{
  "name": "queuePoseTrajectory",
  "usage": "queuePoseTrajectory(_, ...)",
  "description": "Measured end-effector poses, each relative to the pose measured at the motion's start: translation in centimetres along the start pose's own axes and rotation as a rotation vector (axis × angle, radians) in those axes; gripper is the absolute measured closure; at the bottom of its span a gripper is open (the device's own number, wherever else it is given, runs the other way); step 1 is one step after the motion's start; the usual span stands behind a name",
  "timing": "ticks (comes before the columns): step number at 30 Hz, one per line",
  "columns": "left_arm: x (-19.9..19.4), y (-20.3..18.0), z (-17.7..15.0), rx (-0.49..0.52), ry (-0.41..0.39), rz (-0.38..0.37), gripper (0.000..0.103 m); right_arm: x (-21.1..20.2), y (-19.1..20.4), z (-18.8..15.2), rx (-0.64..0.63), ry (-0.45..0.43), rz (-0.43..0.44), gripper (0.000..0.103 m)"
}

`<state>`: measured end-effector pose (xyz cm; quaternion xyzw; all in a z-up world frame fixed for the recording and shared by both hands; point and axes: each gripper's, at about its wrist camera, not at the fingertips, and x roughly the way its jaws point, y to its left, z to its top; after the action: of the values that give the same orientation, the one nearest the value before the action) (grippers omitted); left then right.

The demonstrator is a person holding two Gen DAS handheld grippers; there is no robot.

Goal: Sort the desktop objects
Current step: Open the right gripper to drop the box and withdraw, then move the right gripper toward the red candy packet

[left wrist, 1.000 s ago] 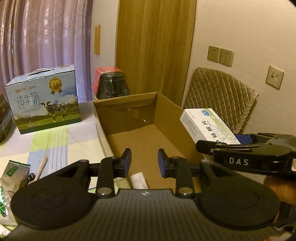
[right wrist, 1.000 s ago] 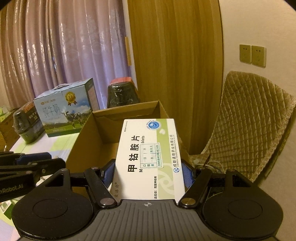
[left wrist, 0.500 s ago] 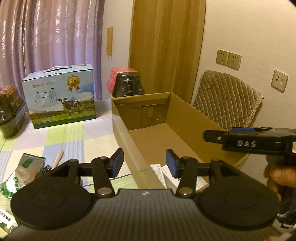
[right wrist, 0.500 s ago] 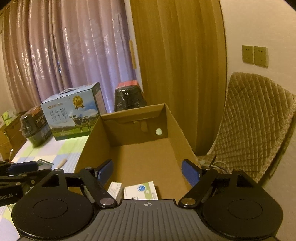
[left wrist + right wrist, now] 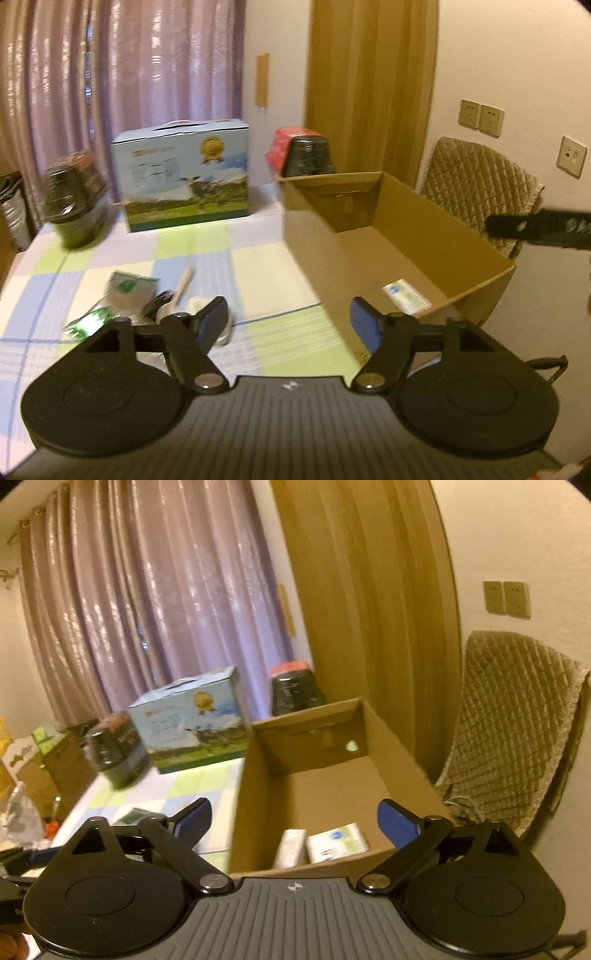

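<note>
Sorting looks partly done: two medicine boxes lie inside the cardboard box, while sachets and other small clutter remain just left of it, with left gripper and right gripper both spread and empty.

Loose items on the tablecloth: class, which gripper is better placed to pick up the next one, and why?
Probably the left. The left gripper is open right above the green packet and wooden stick. The right gripper is open facing the cardboard box.
</note>
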<state>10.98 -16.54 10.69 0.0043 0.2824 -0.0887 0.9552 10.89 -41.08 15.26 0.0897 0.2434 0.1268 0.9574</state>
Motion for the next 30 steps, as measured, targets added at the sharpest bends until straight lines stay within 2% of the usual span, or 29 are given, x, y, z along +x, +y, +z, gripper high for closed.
queuePoseTrajectory(4, -2.8, 2.5, -2.1, -0.016, -0.003, 0.041, 0.011, -0.9, 2.6, -1.3, -0.003, 0.011, 0.05, 0.002)
queuePoseTrajectory(6, -4.1, 3.6, -3.2, -0.019, -0.003, 0.055, 0.005, -1.1, 3.9, -2.2, -0.007, 0.027, 0.072, 0.002)
queuePoseTrajectory(13, -7.4, 7.1, -7.0, 0.012, 0.035, 0.116, 0.001, 0.0, 7.2, -5.9, 0.003, 0.126, 0.133, 0.002)
queuePoseTrajectory(16, -8.0, 8.6, -8.7, 0.001, 0.062, 0.134, 0.001, 0.9, 8.7, -7.0, -0.013, 0.153, 0.132, 0.002)
queuePoseTrajectory(25, -7.8, 13.0, -12.3, -0.052, 0.117, 0.187, 0.001, 4.0, 11.3, -10.9, -0.027, 0.231, 0.145, 0.002)
queuePoseTrajectory(30, -7.3, 14.6, -13.4, -0.064, 0.14, 0.194, 0.001, 5.0, 12.1, -12.4, -0.082, 0.253, 0.144, 0.002)
